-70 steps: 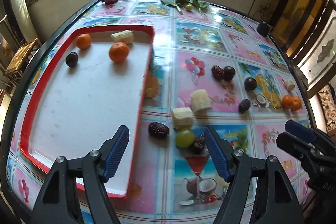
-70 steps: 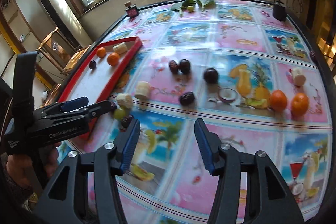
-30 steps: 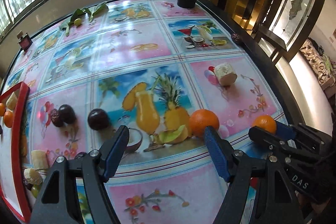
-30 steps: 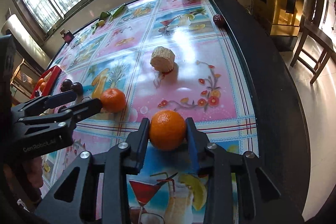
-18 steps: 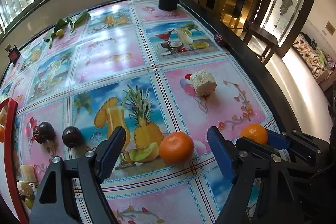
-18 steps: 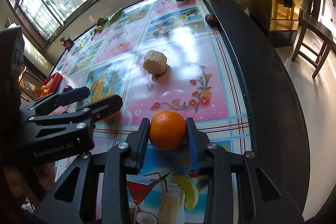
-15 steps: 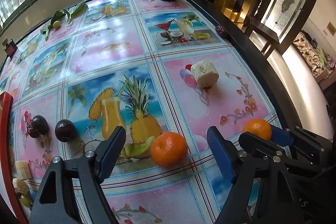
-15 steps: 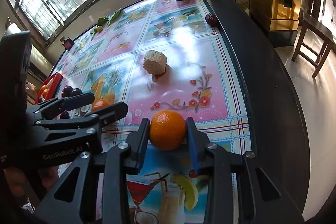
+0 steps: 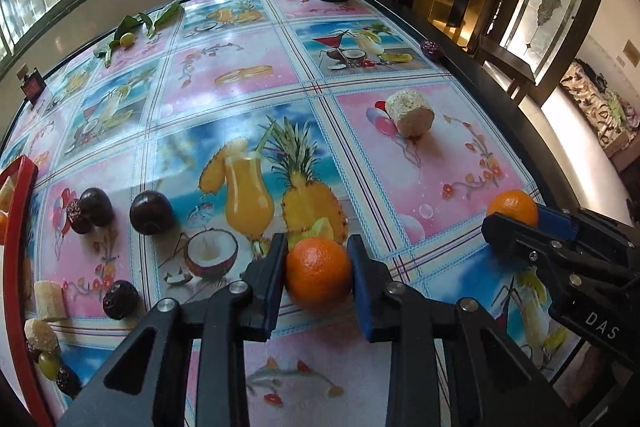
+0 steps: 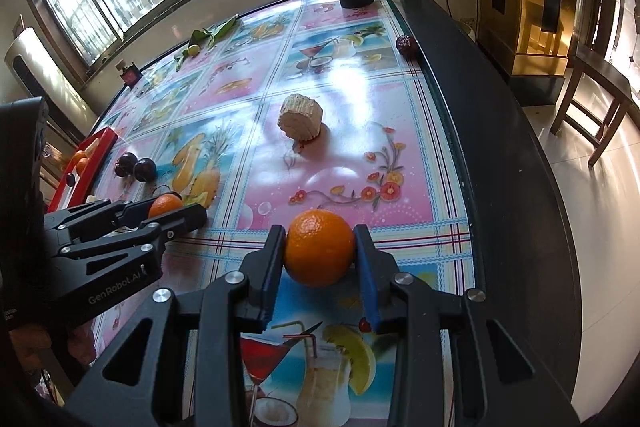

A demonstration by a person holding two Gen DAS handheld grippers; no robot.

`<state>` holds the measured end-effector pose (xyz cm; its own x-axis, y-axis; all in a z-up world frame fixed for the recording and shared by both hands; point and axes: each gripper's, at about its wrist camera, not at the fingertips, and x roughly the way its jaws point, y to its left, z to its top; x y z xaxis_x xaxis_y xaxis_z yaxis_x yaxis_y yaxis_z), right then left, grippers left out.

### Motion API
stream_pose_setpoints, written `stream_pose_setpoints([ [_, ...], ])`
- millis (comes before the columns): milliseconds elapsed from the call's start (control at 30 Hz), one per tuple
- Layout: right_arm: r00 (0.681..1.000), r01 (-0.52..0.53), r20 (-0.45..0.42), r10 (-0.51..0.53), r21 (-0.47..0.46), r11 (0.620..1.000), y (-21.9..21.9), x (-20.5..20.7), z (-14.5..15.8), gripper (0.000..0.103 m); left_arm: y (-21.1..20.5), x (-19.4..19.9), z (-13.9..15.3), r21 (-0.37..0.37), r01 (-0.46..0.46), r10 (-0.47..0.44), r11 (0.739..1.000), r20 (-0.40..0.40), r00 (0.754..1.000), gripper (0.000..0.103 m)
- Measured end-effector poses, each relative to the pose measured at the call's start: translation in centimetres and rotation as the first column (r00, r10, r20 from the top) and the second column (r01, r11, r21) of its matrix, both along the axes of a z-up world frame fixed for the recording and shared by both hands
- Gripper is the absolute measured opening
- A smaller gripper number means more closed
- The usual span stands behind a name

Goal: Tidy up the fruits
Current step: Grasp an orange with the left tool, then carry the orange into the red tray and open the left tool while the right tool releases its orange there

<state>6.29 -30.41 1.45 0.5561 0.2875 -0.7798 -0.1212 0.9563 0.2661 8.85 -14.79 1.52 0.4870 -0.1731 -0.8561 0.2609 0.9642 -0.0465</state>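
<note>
Both grippers have an orange each, grasp step looks done. The left gripper [image 9: 318,277] has its jaws pressed against both sides of a round glossy orange [image 9: 319,274], which sits near the middle of the table on the printed pineapple square. The right gripper [image 10: 320,253] is clamped the same way on a second round orange [image 10: 320,247], near the right edge of the table. Whether either orange is lifted or resting on the glossy fruit-print tablecloth [image 9: 240,75] I cannot tell; both look very close to the surface.

The red-rimmed white tray [image 9: 18,227] is at the far left of the scene, well apart from both oranges, with some orange fruit already in it as seen in the right wrist view. Loose items left on the cloth: two dark round plums [image 9: 151,213] left of the left gripper, a wrinkled dark date [image 9: 120,299] nearer, pale banana chunks [image 9: 50,301] beside the tray rim, and a pale cut cylinder of fruit [image 10: 301,123] far of the right gripper. A dark red date [image 10: 406,45] lies at the far right table edge.

Next move, my guess: lift both oranges clear and carry them left to the tray, passing over the plums and banana pieces without knocking them. Round smooth fruit may slip, so keep the squeeze steady and release only once low over the tray floor.
</note>
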Motion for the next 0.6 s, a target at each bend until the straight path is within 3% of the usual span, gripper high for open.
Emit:
stream_pose_setpoints([
  [300,0.999,-0.037,-0.006,0.037,-0.01,0.999,1.7,-3.8,0.3,0.036,3.5,-5.5,0.0,-0.054,-0.05,0.048,0.997,-0.04,0.998,0.03],
  [600,0.996,-0.094,0.006,0.094,-0.045,0.995,7.2,-8.2,1.2,0.036,8.2,-9.7,0.2,-0.114,-0.054,0.046,0.992,-0.069,0.997,0.03],
])
